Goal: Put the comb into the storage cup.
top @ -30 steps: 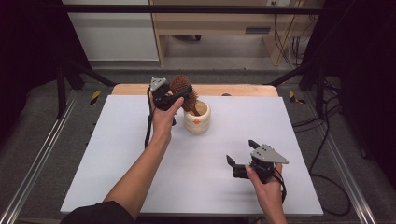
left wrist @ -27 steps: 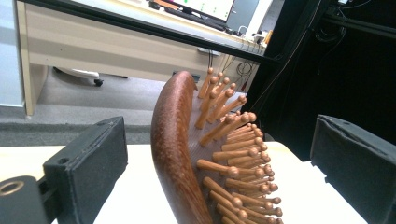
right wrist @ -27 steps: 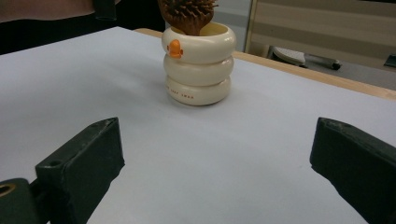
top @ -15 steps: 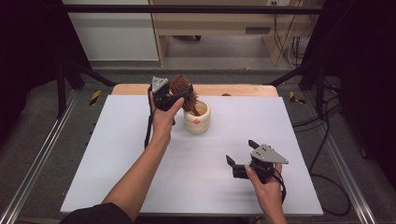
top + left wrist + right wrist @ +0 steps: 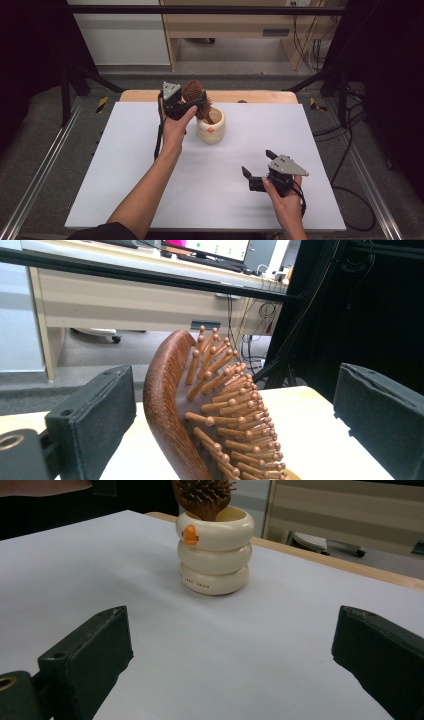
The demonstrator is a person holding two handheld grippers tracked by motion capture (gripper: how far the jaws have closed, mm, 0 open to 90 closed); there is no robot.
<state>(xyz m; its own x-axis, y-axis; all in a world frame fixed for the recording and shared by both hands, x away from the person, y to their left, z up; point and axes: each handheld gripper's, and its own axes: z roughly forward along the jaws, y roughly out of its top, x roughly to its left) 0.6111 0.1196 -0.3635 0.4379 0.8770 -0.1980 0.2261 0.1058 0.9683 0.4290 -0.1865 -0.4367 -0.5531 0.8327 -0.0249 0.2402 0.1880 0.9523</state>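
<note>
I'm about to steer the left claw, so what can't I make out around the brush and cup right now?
- Brush handle: cut off by the bottom edge, left gripper view; inside the cup, high view.
- Left claw contact with brush: its pads stand apart from it; high view too small.
- Cup lettering: too small, right gripper view.

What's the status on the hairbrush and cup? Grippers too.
Left gripper open around wooden hairbrush, jaws off it. Brush stands handle-down in cream cup. Right gripper open, empty, low over white table. Nothing in the way.
</note>
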